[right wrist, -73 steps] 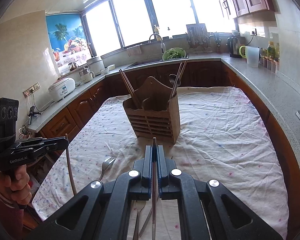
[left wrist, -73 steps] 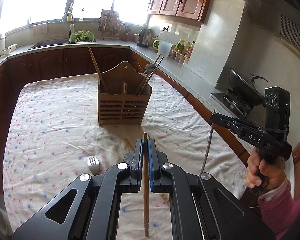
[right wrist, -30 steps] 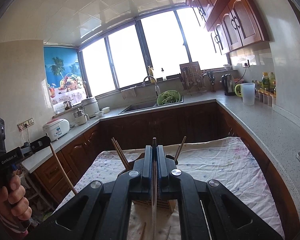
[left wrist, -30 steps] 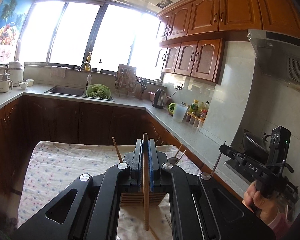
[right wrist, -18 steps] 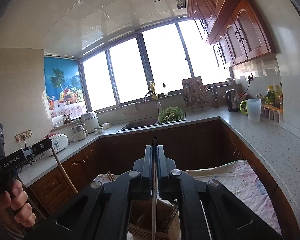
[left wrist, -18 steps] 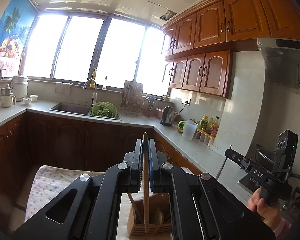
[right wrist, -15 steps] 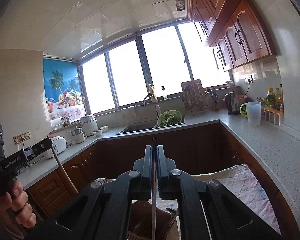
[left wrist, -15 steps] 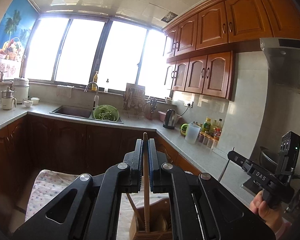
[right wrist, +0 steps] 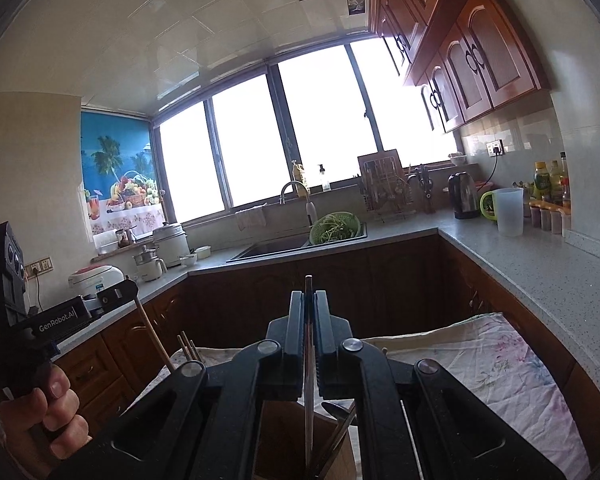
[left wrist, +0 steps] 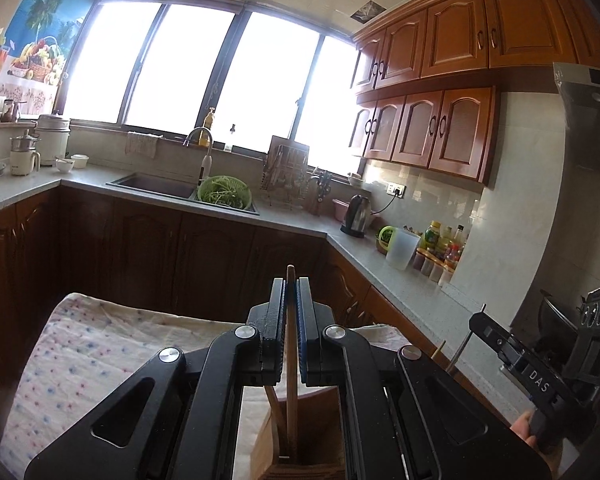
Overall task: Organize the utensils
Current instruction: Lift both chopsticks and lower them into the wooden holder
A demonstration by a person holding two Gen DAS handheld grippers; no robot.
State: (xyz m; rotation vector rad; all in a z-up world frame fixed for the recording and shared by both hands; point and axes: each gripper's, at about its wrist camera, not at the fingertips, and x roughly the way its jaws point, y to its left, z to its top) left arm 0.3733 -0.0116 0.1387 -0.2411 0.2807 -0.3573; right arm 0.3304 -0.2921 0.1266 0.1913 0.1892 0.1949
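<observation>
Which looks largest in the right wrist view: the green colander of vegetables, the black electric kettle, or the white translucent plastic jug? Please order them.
1. Green colander of vegetables, the widest.
2 and 3. White translucent plastic jug and black electric kettle look about alike; the jug stands nearer the camera, so I leave them unranked.

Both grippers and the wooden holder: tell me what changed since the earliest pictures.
Both hands carried their loads from above the cloth up and over the wooden holder. The left gripper now hangs its wooden chopstick into one compartment, and the right gripper hangs its metal utensil into another. Nothing was released: both grips stayed shut, and the holder did not move.
</observation>
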